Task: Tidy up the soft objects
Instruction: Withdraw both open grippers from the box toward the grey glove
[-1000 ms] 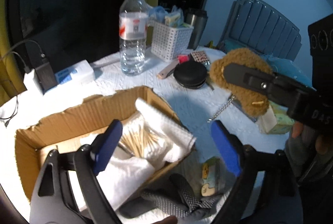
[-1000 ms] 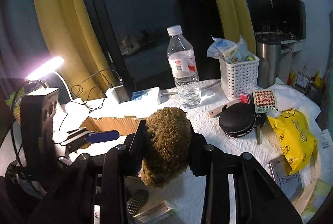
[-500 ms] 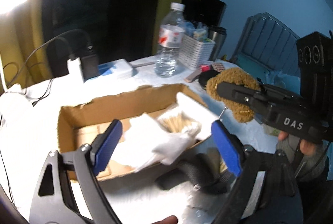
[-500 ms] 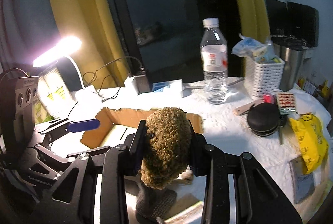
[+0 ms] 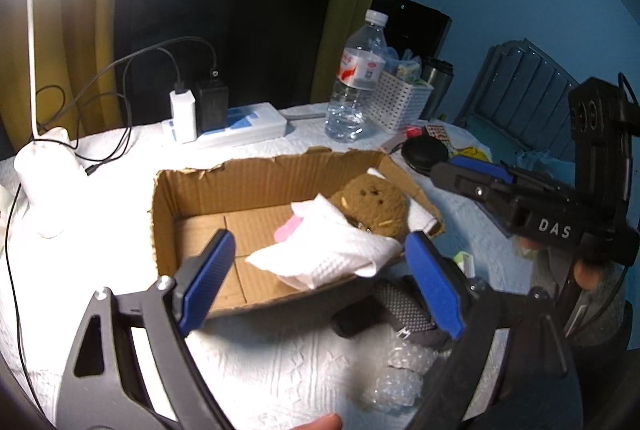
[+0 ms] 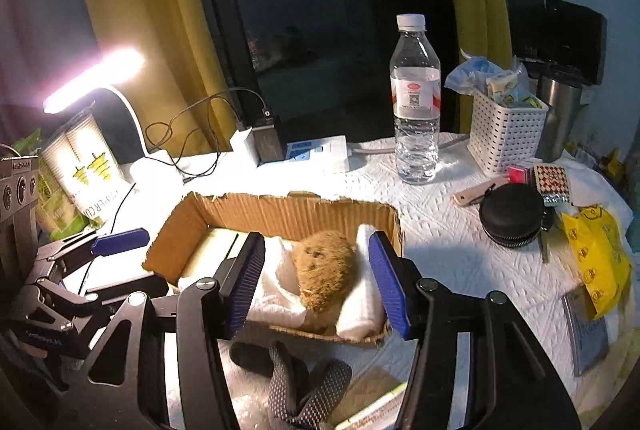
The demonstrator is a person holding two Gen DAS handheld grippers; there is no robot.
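A brown plush toy (image 6: 326,276) lies in the right end of an open cardboard box (image 6: 280,210), between white folded cloths (image 6: 276,294). It also shows in the left wrist view (image 5: 374,204) behind a white cloth (image 5: 332,250). My right gripper (image 6: 318,284) is open just above the toy, with its fingers on either side and not touching. My left gripper (image 5: 320,290) is open and empty at the box's near side. A grey mesh glove (image 6: 304,386) lies on the table in front of the box.
A water bottle (image 6: 416,102), a white basket (image 6: 506,128), a black round case (image 6: 512,214) and a yellow bag (image 6: 596,262) stand to the right. A power strip with chargers (image 6: 304,150) and a lit desk lamp (image 6: 94,78) are behind the box. Bubble wrap (image 5: 396,378) lies near the glove.
My right gripper moved over the box, opened and let go of the plush toy, which now lies in the box. My left gripper shifted left and back.
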